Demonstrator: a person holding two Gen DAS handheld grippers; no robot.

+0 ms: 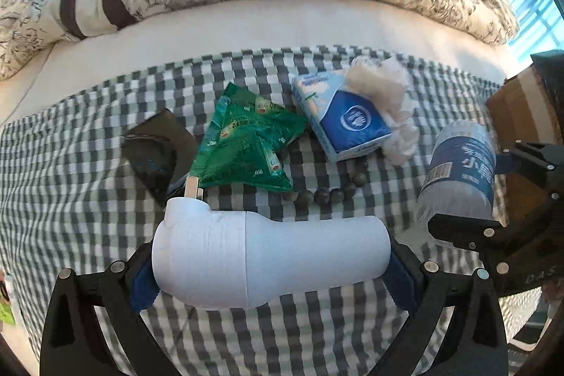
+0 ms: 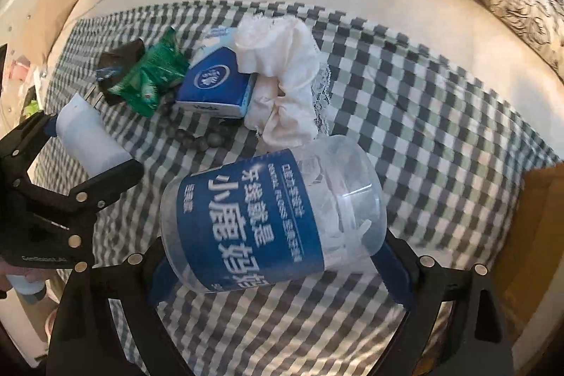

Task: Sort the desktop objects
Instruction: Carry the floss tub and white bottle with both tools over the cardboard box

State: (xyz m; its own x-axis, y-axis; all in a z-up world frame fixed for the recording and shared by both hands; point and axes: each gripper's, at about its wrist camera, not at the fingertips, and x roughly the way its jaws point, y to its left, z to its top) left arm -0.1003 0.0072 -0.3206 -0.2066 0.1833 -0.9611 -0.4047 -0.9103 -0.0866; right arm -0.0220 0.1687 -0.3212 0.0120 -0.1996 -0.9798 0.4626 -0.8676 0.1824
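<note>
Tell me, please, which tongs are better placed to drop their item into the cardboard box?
Right, probably. The right tongs, holding the floss-pick jar, are beside the cardboard box; the left tongs hold the white plug-in device farther away.

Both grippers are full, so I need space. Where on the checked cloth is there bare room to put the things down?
The checked cloth lies bare right of the white fabric, up to the cardboard box, and along its near edge. It is crowded around the tissue pack, green packets and beads.

Bead string (image 1: 329,192) partly under green packets (image 1: 246,143) and tissue pack (image 1: 343,117); cardboard box (image 1: 518,115) cut off.
</note>
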